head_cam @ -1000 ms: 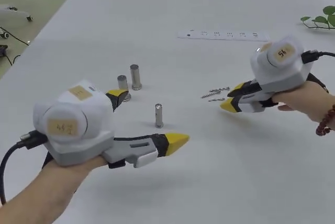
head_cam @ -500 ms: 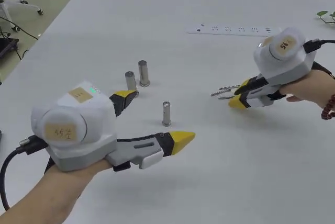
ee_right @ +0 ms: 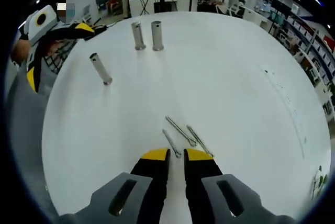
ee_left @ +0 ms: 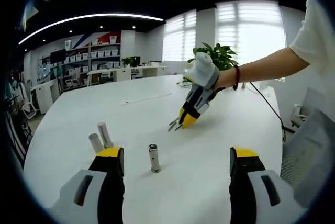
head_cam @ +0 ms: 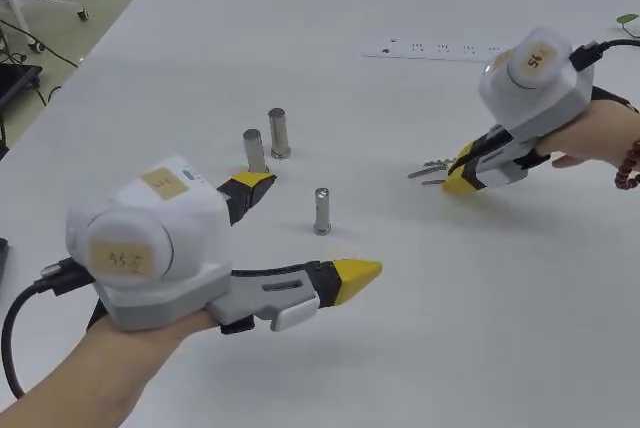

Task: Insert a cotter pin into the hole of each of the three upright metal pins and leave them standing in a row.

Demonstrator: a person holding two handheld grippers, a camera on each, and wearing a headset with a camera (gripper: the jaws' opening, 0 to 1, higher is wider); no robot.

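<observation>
Right gripper [ee_right: 177, 156] [head_cam: 458, 181]: jaws drawn nearly together with a thin gap between them, nothing gripped. Three cotter pins [ee_right: 180, 131] [head_cam: 430, 170] lay loose and fanned out on the white table [head_cam: 420, 328], just ahead of its tips. One end reached toward the gap; contact could not be made out. Left gripper [ee_left: 177, 153] [head_cam: 307, 226]: jaws spread wide, empty. Three metal pins [head_cam: 322, 210] [ee_left: 153, 157] [ee_right: 99, 67] stood upright on the table, well apart from the cotter pins. One stood alone, in line with the space between the left jaws. The other two stood side by side farther off, near one of the left gripper's yellow tips. A power strip [head_cam: 435, 49] lay toward the table's far side.
</observation>
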